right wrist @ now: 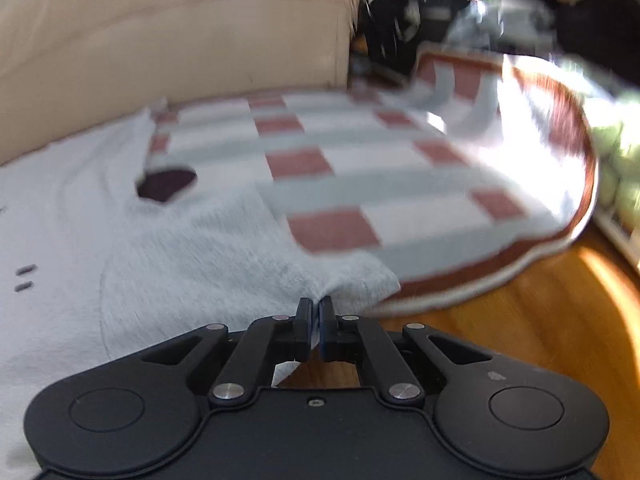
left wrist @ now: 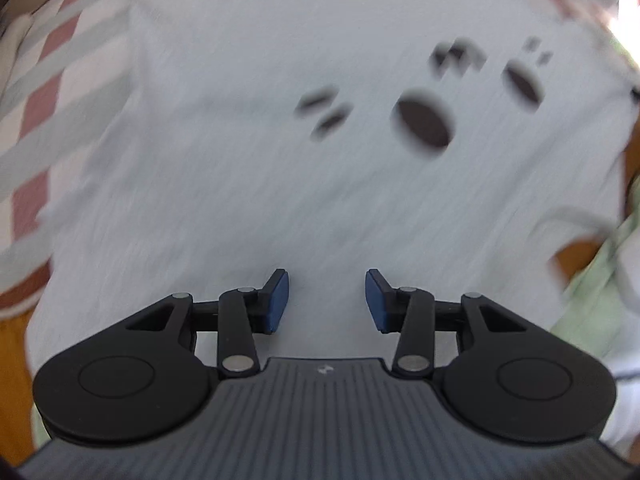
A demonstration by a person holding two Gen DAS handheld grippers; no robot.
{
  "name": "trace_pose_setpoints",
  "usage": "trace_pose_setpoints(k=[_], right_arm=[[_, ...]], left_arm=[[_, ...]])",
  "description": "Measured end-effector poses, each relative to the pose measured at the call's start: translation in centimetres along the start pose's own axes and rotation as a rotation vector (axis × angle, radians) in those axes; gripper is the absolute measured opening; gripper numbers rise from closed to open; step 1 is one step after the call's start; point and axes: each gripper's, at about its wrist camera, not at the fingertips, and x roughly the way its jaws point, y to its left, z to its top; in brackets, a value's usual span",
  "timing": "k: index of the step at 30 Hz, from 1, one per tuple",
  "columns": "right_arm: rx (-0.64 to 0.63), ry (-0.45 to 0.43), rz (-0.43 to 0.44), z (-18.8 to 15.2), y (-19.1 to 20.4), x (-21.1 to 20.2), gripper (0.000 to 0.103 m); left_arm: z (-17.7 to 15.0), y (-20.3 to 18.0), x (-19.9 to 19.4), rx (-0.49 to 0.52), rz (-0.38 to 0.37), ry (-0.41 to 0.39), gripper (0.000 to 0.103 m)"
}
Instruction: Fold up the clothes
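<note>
A light grey shirt (left wrist: pixel 280 168) with dark oval prints lies spread on a red, white and grey checked blanket (left wrist: pixel 44 92). My left gripper (left wrist: pixel 326 300) is open and empty, hovering over the shirt's middle. In the right wrist view the same shirt (right wrist: pixel 192 256) lies at the left, its edge on the blanket (right wrist: pixel 380 168). My right gripper (right wrist: pixel 314 330) is shut on the shirt's edge, a fold of grey fabric pinched between the blue pads. Both views are motion-blurred.
A beige cushion or sofa back (right wrist: pixel 160 40) rises behind the blanket. Wooden floor (right wrist: pixel 540 320) shows to the right of the blanket's rim. Pale green fabric (left wrist: pixel 592 288) lies at the right edge. Dark clutter (right wrist: pixel 420 8) sits at the back.
</note>
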Motion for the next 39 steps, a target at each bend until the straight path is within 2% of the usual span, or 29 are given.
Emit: trace_pose_setpoints(k=[2,4,6,7,8,11,12,15,17,18,21,25,27,28,29,31,33,37,39], right_arm=[[0.037,0.009,0.003,0.0,-0.4,0.4,0.003],[0.015,-0.009,-0.002,0.1,-0.1,-0.3,0.003],[-0.006,-0.026,0.001,0.2,0.3,-1.0,0.003],[0.007,-0.032,0.012,0.3,0.1,-1.1,0.003],[0.02,-0.037,0.024,0.3,-0.1,-1.2,0.003],[0.055,-0.035,0.051,0.3,-0.5,-1.4,0.003],[0.056,-0.04,0.064,0.5,-0.4,-1.6,0.003],[0.038,-0.073,0.089,0.8,-0.3,-2.0,0.004],[0.036,-0.091,0.099,0.9,-0.2,-2.3,0.004],[0.04,-0.091,0.101,0.9,-0.2,-2.3,0.004],[0.055,-0.092,0.106,0.8,-0.3,-2.4,0.004],[0.076,-0.079,0.109,0.5,-0.4,-2.2,0.004],[0.076,-0.077,0.112,0.5,-0.4,-2.1,0.004],[0.075,-0.079,0.114,0.6,-0.4,-2.2,0.004],[0.075,-0.08,0.118,0.6,-0.4,-2.2,0.004],[0.073,-0.084,0.124,0.6,-0.4,-2.2,0.004],[0.066,-0.088,0.135,0.9,-0.3,-2.3,0.004],[0.051,-0.107,0.161,1.7,0.0,-2.5,0.004],[0.032,-0.123,0.197,3.4,0.1,-2.5,0.004]], left_arm=[[-0.8,1.0,-0.7,-0.025,0.013,-0.003,0.041],[-1.5,2.5,-2.2,-0.085,0.016,-0.045,0.042],[-1.9,4.3,-3.8,-0.156,0.053,-0.09,0.048],[-2.0,5.3,-4.4,-0.197,0.115,-0.109,0.055],[-2.1,6.4,-4.9,-0.241,0.188,-0.127,0.058],[-2.5,10.2,-5.8,-0.417,0.235,-0.147,0.059],[-2.7,11.2,-5.8,-0.479,0.192,-0.155,0.059],[-3.9,12.5,-4.7,-0.642,0.164,-0.129,0.065],[-4.5,13.5,-3.8,-0.735,0.224,-0.065,0.069],[-4.8,13.9,-3.6,-0.77,0.236,-0.054,0.069],[-5.5,14.5,-3.6,-0.829,0.179,-0.087,0.069],[-5.7,15.2,-2.9,-0.861,0.151,-0.135,0.072],[-5.4,14.9,-2.9,-0.808,0.146,-0.195,0.07],[-5.3,14.7,-3.0,-0.777,0.144,-0.228,0.052],[-5.2,14.5,-3.1,-0.745,0.142,-0.26,0.005],[-3.9,12.5,-3.5,-0.602,0.207,-0.275,0.0],[-2.9,10.4,-4.5,-0.488,0.253,-0.329,0.0],[-1.0,9.4,-7.1,-0.402,0.299,-0.435,0.0],[0.3,10.0,-8.3,-0.384,0.329,-0.465,0.0]])
